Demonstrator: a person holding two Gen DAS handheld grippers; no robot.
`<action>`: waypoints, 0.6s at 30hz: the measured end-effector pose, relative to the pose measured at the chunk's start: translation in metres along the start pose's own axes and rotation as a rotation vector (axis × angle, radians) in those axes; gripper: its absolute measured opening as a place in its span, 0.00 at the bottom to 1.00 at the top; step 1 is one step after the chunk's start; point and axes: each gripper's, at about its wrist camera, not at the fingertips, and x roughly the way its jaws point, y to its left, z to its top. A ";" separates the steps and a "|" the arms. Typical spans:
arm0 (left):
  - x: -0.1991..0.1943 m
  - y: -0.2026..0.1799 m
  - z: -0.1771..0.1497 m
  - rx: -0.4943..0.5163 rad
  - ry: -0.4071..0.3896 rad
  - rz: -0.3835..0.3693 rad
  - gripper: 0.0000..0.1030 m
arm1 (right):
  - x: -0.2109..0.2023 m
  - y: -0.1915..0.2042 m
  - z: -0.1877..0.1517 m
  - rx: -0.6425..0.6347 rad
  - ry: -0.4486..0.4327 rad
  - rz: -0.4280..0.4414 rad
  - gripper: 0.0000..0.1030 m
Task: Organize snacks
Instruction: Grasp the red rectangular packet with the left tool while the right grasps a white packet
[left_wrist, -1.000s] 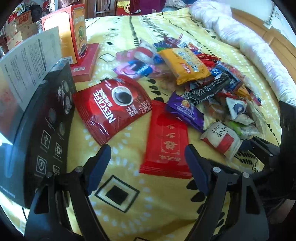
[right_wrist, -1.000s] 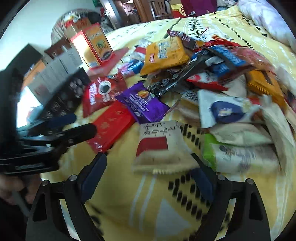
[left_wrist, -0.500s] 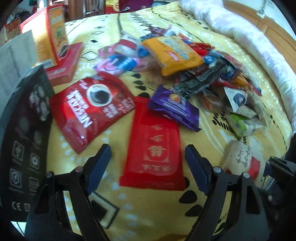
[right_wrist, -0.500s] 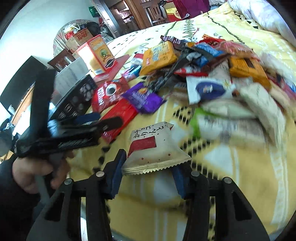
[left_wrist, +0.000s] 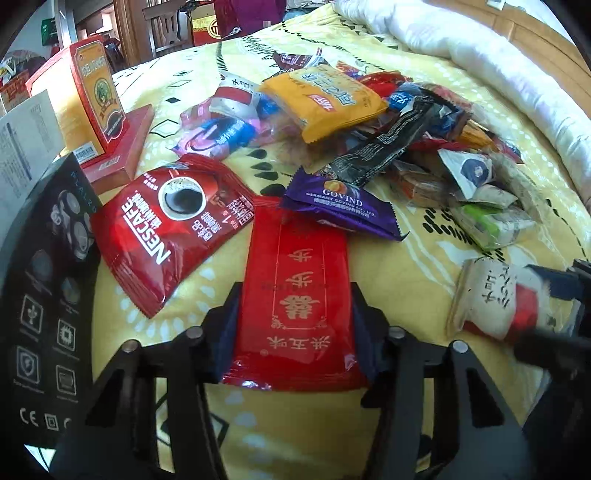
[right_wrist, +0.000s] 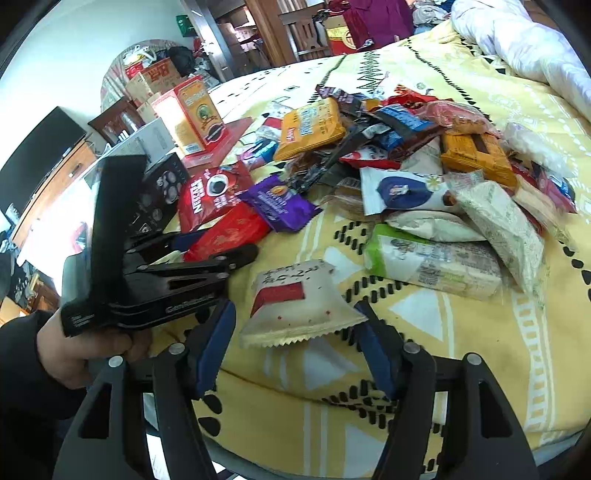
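A heap of snack packets lies on a yellow patterned bed (left_wrist: 417, 266). My left gripper (left_wrist: 295, 328) is shut on a flat red packet with gold characters (left_wrist: 295, 291), its fingers pressed on both long sides; it also shows in the right wrist view (right_wrist: 229, 232). My right gripper (right_wrist: 295, 336) has opened around a white packet with a red patch (right_wrist: 295, 302), which lies between the fingers without being squeezed. That packet shows at the right in the left wrist view (left_wrist: 495, 299).
A red Nescafe sachet (left_wrist: 173, 225) and a purple Govind packet (left_wrist: 343, 206) lie beside the red packet. An orange box (left_wrist: 92, 96) stands on a red box at back left. A black box (left_wrist: 40, 295) stands at left. A white duvet (left_wrist: 498, 66) lies at right.
My left gripper moved forward and shut on the red packet. My right gripper, shut on the white packet half a second ago, has opened and the packet rests on the bed.
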 end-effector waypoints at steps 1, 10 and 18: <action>-0.002 0.001 -0.001 -0.002 -0.001 -0.007 0.51 | -0.002 -0.001 0.001 0.007 -0.003 0.006 0.67; -0.020 0.007 -0.017 -0.028 0.007 -0.041 0.50 | 0.008 0.006 0.005 -0.063 0.036 0.011 0.72; -0.032 0.014 -0.011 -0.050 -0.024 -0.008 0.48 | 0.030 0.009 0.005 -0.113 0.079 -0.012 0.62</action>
